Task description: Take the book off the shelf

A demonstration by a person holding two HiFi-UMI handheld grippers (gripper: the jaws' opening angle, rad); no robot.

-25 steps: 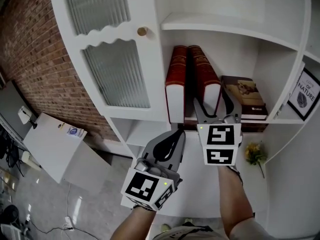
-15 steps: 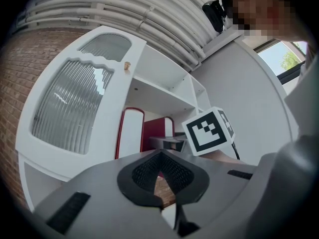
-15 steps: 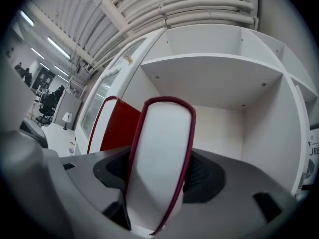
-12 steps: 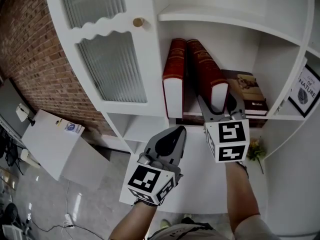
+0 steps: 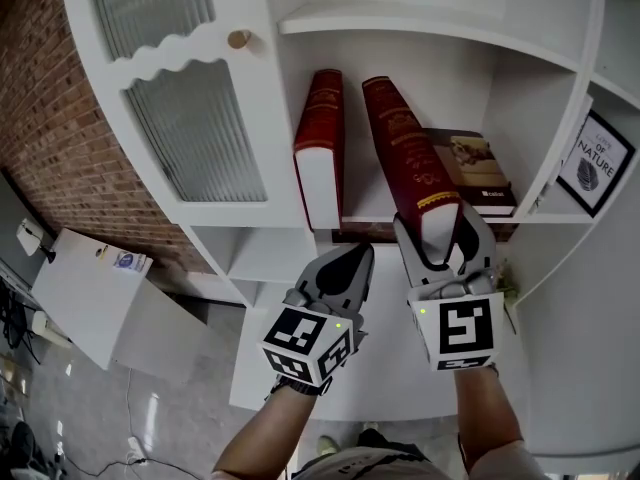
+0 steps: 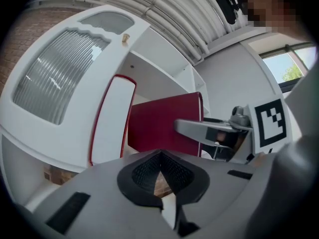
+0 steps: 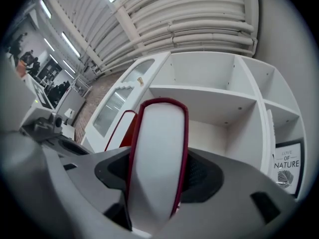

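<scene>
Book: the red book is on the middle shelf, partly out. It is tilted. Its near end, with the white page edge, passes the front edge of the shelf and its far end is over the board.
Right gripper: the right gripper is at the near end of the book. One jaw is on each red cover and the page edge is between them.
Right jaws: they have just been closing and now pinch the book. In the right gripper view the dark pads lie against both covers.
Left gripper: the left gripper is lower and to the left of the right one, in front of the shelf edge, apart from both books.
Left jaws: pressed together at the tips, nothing between them.
Second book: another red book stands upright on the same shelf, left of the tilted one, with a gap between them.
Flat book: a flat book lies on the shelf just right of the tilted one.
Door: a white door with ribbed glass and a round knob is left of the shelf.
Picture: a framed picture stands in the next compartment on the right.
Wall: a brick wall is at the far left.
</scene>
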